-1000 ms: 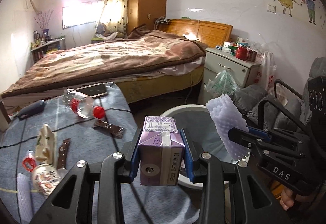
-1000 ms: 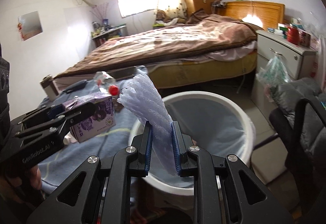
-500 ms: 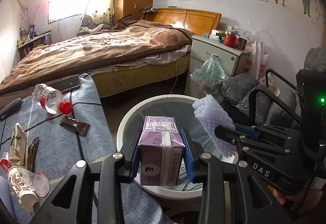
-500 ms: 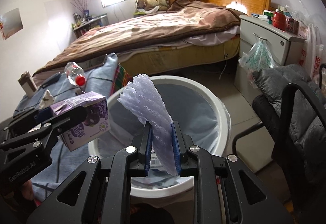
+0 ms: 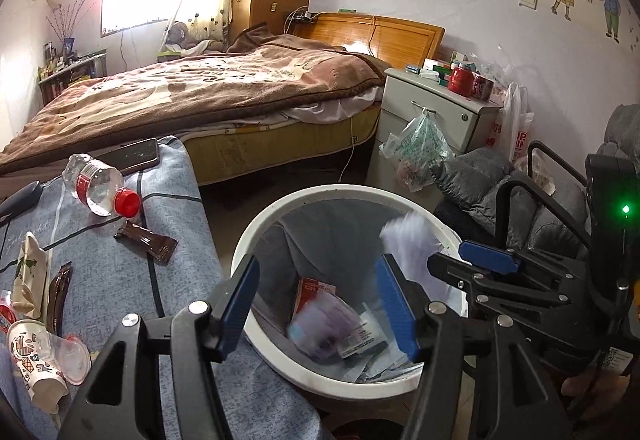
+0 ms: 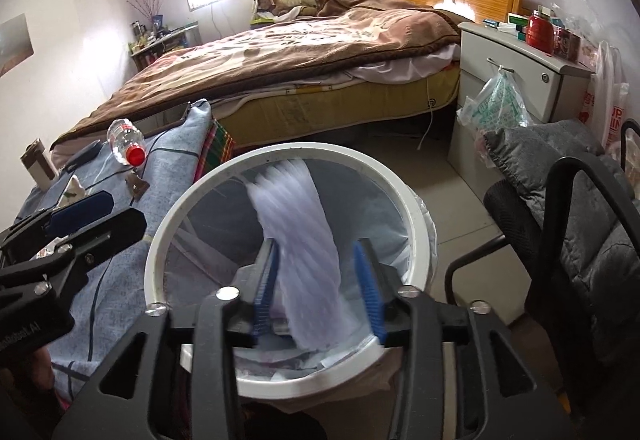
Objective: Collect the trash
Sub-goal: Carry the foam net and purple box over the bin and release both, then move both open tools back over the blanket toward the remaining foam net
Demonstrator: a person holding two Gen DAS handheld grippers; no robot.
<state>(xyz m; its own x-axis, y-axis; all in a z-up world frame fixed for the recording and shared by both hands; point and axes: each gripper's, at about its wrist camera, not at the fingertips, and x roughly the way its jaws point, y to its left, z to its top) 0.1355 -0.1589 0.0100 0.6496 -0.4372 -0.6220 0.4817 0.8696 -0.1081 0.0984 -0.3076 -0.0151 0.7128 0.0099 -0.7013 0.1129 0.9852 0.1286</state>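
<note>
In the left wrist view my left gripper [image 5: 316, 304] hangs over the white trash bin [image 5: 256, 232], and its jaws are opening with nothing between them. The purple drink carton [image 5: 324, 324] is a blur down inside the bin, free of the pads. In the right wrist view my right gripper [image 6: 316, 288] is over the same bin [image 6: 168, 232], its jaws also opening. The white foam net [image 6: 296, 224] is blurred between the blue pads, with a gap at the right pad. The foam net [image 5: 408, 240] also shows beside the right gripper [image 5: 460, 260] in the left wrist view.
A table under a blue cloth [image 5: 120, 280] stands left of the bin, with a plastic bottle [image 5: 100, 191], brown wrappers [image 5: 148, 240], a paper cup [image 5: 36, 360] and a phone [image 5: 132, 155]. A bed [image 5: 200, 99] and nightstand [image 5: 440, 107] lie behind, and a chair with a grey jacket [image 6: 580, 220] is at right.
Both grippers moved over the bin and then spread their jaws. The purple carton has left the left gripper and dropped into the bin. The foam net is slipping free of the right pads.
</note>
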